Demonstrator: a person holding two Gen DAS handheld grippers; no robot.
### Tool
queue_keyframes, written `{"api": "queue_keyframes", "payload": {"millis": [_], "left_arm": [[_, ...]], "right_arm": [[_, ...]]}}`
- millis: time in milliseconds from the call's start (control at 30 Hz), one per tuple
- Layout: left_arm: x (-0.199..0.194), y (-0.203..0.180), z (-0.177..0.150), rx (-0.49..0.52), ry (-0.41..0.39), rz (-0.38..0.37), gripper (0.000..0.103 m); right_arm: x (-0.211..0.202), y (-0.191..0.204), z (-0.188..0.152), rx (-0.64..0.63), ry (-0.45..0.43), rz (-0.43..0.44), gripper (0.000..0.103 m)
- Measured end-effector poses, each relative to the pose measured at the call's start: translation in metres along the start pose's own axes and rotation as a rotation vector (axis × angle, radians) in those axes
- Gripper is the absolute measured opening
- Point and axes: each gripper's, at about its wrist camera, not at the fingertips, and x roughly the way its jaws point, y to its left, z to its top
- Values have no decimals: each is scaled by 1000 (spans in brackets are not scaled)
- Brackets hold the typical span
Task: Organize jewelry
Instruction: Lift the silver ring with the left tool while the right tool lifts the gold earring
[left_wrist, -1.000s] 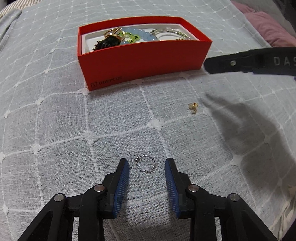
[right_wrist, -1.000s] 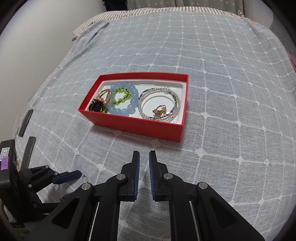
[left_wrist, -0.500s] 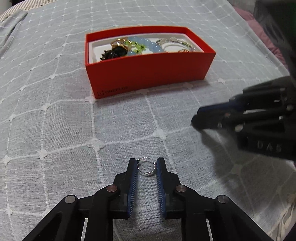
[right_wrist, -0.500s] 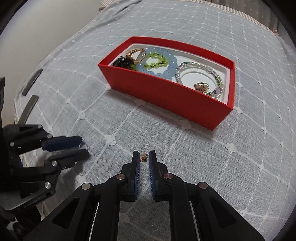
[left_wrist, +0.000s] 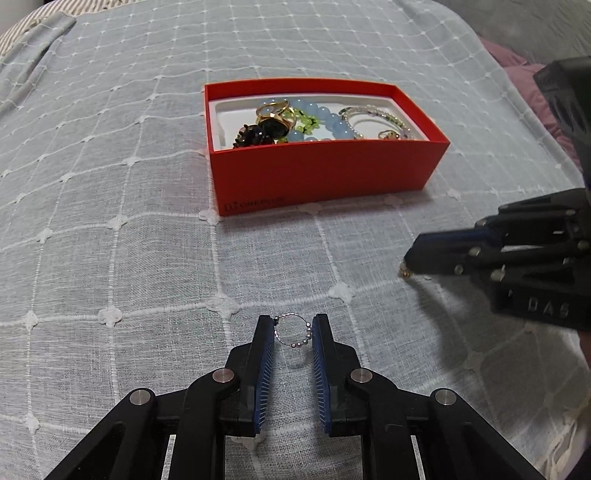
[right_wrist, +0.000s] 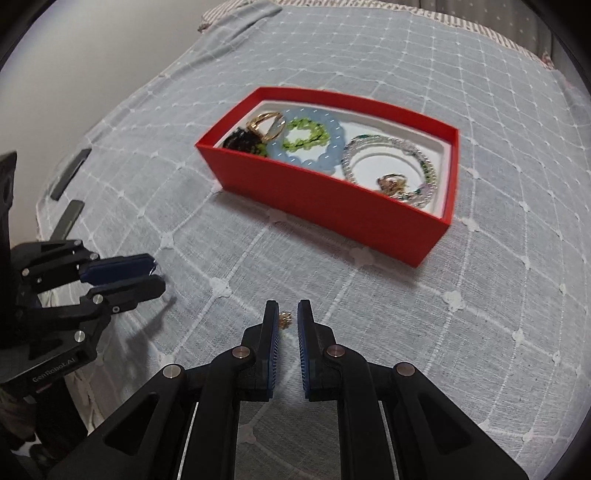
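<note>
Small gold piece (right_wrist: 285, 319) between right gripper (right_wrist: 287, 314) tips: too small to tell ring or earring, contact with pads unclear. In left wrist view it's mostly hidden under that gripper's tip. Red box (left_wrist: 325, 177) near wall hides lower parts of the jewelry inside; dark beaded item (left_wrist: 255, 136) unidentifiable. Left gripper (right_wrist: 149, 273) body cut off at right-wrist frame edge. Silver ring (left_wrist: 293, 330) beads too fine to count.
</note>
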Motion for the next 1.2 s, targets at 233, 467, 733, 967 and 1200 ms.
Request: {"api": "queue_keyframes", "payload": {"millis": [233,467,733,967,1200], "left_arm": [[-2,0,1,2,-4,-5,16],[-4,-3,1,10,-6,-7,16],[-5,0,2,3,-10,-10,16],[-9,3,5,-6,-29,-14,16],[-16,1,12,5,-86,-7,16]], "right_arm": [[11,7,-4,-25,25,-29,20],[12,9,-3,-34,20,-19,20],[10,9,-2,-25,18,-9,19],[-6,1,1,0,-20,-3,18],[-30,-9,6,35,-80,9,18]]}}
